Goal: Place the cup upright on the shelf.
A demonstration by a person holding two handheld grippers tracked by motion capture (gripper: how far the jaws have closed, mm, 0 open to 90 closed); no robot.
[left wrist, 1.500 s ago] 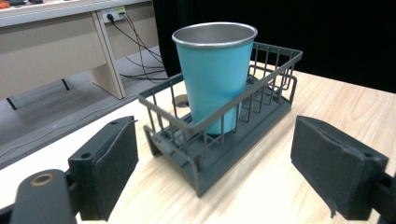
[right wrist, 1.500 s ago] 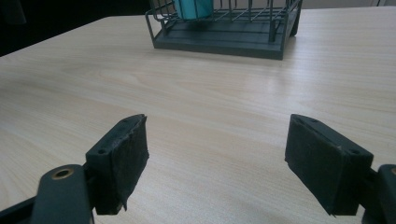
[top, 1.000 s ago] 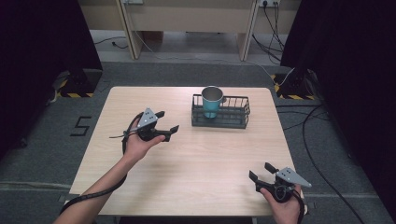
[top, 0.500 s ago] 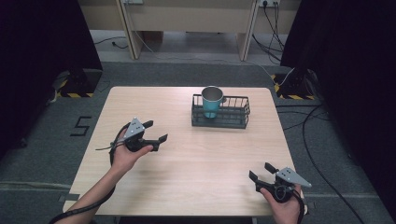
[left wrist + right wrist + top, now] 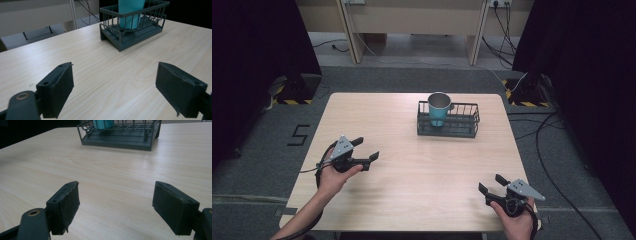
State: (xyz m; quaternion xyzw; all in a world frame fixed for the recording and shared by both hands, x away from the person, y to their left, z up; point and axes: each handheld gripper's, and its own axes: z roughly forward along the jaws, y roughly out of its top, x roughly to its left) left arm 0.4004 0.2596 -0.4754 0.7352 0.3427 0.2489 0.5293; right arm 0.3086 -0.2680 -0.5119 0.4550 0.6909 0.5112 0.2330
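The teal cup (image 5: 439,110) stands upright in the left end of the dark wire rack (image 5: 462,126), which sits in the upper middle of the high view, toward the far edge of the wooden table (image 5: 422,170). Nothing touches either of them.

The left gripper (image 5: 367,151) is at the left of the frame, held low over the tabletop in the person's left hand (image 5: 332,172); its jaws stand wide apart with nothing between them — the left gripper view shows bare wood in the gap, with the rack and cup up in the top middle of that picture, well apart from the jaws. The right gripper (image 5: 493,183) rests at the lower right of the high view near the table's near edge, jaws likewise spread and empty; in the right gripper view the rack lies along the top edge, the cup just a teal sliver at its left end.

As a judgement: if the work is seating the cup in the rack, that part looks done — the cup is settled inside and both grippers are free and well away. If instead the cup is to be taken out, nothing has begun: the approach, the grasp and the lift all remain. The pictures alone cannot say which.
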